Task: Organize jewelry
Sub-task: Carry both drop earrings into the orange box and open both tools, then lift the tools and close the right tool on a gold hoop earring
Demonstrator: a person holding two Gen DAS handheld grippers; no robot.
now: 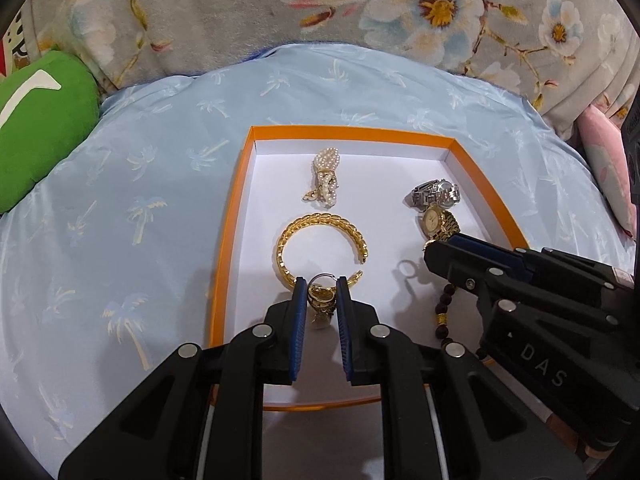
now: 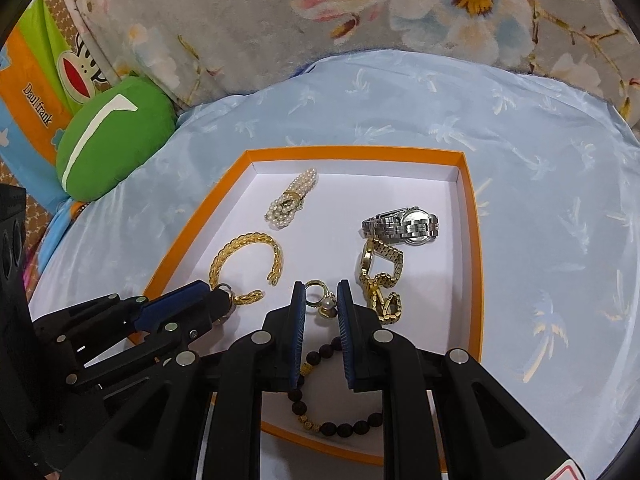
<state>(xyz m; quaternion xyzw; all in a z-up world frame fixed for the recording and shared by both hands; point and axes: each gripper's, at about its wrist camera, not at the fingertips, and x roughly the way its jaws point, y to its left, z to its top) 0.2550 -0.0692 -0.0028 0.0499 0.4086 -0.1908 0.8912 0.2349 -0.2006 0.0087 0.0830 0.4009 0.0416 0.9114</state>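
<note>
An orange-rimmed white box (image 1: 236, 200) (image 2: 472, 216) lies on a pale blue cloth. In it lie a pearl bracelet (image 1: 326, 180) (image 2: 290, 202), a gold cuff (image 1: 320, 246) (image 2: 244, 264), a silver watch (image 1: 436, 192) (image 2: 404, 226), a gold watch (image 1: 438, 222) (image 2: 380, 280) and a dark bead bracelet (image 1: 444, 312) (image 2: 340, 426). My left gripper (image 1: 322, 286) (image 2: 216, 300) is shut on a gold hoop earring (image 1: 320, 296) over the cuff's near side. My right gripper (image 2: 321, 288) (image 1: 434, 254) is shut on a gold pearl earring (image 2: 324, 300) by the gold watch.
A green plush cushion (image 1: 36, 140) (image 2: 112, 136) lies left of the cloth. A floral blanket (image 1: 320, 4) (image 2: 360, 12) rises behind. A pink item (image 1: 612, 168) sits at the right edge, and a printed orange cloth (image 2: 32, 92) at the far left.
</note>
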